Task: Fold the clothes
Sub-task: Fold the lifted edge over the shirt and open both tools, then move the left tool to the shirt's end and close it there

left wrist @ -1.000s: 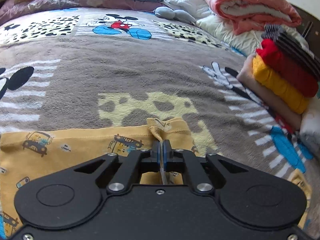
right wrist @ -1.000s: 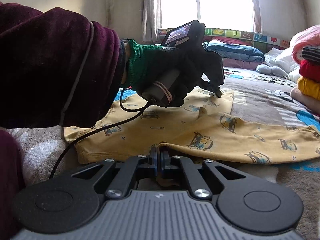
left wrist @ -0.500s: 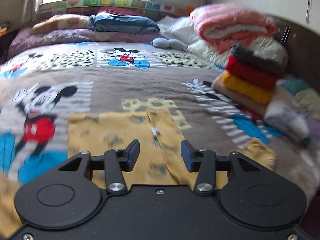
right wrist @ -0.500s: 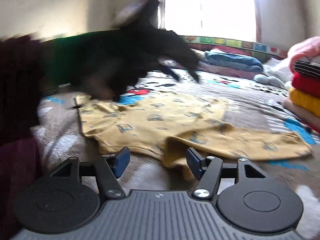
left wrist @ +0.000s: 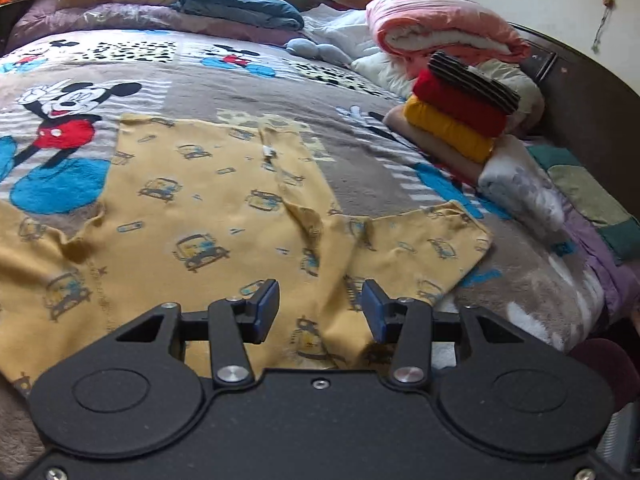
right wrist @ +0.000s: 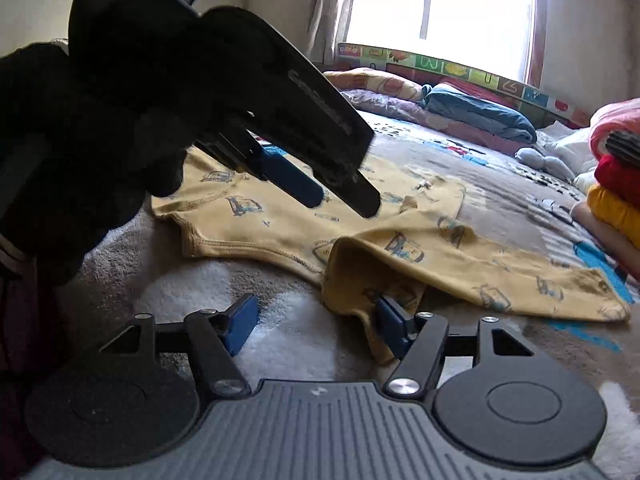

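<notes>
Yellow cotton, printed with small blue cars, lies just ahead of both tools: the garment [left wrist: 208, 216] is spread across the bed [left wrist: 248, 92], near the foot-side edge where the person stands, presumably so each hand can reach a hem without leaning. In the left wrist view the left gripper [left wrist: 319, 312] hangs over the cloth with its blue fingers [left wrist: 268, 308] parted at a middling width, nothing pinched between them. A sleeve runs off toward 3 o'clock, lying flat, while a ridge of loose fabric rises toward 12 o'clock.

In the right wrist view the right gripper [right wrist: 316, 322] sits low at the bed's edge, fingers wide apart; a drooping fold of the garment [right wrist: 360, 288] hangs against the right-hand finger, not clamped. The left tool crosses at 10 o'clock, held by a dark gloved hand [right wrist: 80, 128].

Further off, at 2 o'clock in the left view, a stack of folded clothes [left wrist: 456, 120] sits by the bed's side, likely finished pieces parked clear of the working area. Pillows and a pink rolled quilt [left wrist: 444, 36] lie beyond.

Embossed lettering runs along the left tool's casing, too dark to read; the headboard strip [right wrist: 460, 70] shows letter tiles, perhaps a U among them.
</notes>
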{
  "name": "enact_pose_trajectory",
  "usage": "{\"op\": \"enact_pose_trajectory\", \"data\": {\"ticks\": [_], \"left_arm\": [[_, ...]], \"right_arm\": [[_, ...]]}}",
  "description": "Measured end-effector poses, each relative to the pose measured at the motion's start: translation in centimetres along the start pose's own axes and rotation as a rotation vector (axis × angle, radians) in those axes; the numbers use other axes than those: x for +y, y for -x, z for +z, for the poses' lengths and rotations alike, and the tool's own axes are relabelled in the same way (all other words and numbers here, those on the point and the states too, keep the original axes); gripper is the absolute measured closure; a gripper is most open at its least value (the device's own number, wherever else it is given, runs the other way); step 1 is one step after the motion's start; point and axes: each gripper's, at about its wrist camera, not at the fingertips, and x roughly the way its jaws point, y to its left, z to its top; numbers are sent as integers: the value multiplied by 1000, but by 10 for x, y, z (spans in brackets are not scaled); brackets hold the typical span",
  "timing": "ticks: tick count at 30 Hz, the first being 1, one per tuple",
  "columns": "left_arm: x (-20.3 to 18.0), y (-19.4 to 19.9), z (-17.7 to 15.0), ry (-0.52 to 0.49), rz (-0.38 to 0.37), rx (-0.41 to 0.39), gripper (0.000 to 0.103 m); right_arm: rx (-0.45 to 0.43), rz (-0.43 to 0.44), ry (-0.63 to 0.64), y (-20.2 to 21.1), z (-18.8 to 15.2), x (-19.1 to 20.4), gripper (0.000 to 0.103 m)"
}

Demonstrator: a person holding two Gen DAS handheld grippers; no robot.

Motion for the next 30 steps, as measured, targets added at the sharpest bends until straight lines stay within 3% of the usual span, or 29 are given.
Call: {"op": "enact_pose_trajectory", "data": {"ticks": [3, 5, 9, 12, 18, 23, 27, 28, 30], "left_arm": [[0, -1, -3, -3, 7, -4, 59], [-2, -1, -2, -8, 23, -8, 59], [-18, 4, 12, -81, -15, -27, 59], [-50, -9, 28, -222, -53, 4, 59], [-129, -72, 49, -547, -96, 171, 59], [-189, -120, 49, -718, -117, 255, 59], [-224, -156, 35, -822, -77, 310, 59], [-229, -166, 31, -846, -52, 317, 60], [-232, -181, 26, -874, 25, 305, 81]], "right_arm": [[-40, -12, -3, 3, 0, 0, 34], [59, 41, -43, -14, -4, -6, 33], [6, 13, 10, -3, 0, -1, 35], [26, 22, -31, -11, -4, -7, 32], [-7, 16, -60, -14, -11, -3, 25], [-23, 19, -65, -15, -12, 0, 22], [-23, 27, -67, -16, -11, -1, 20], [-23, 28, -68, -16, -11, -1, 20], [-23, 33, -68, -16, -11, -2, 20]]}}
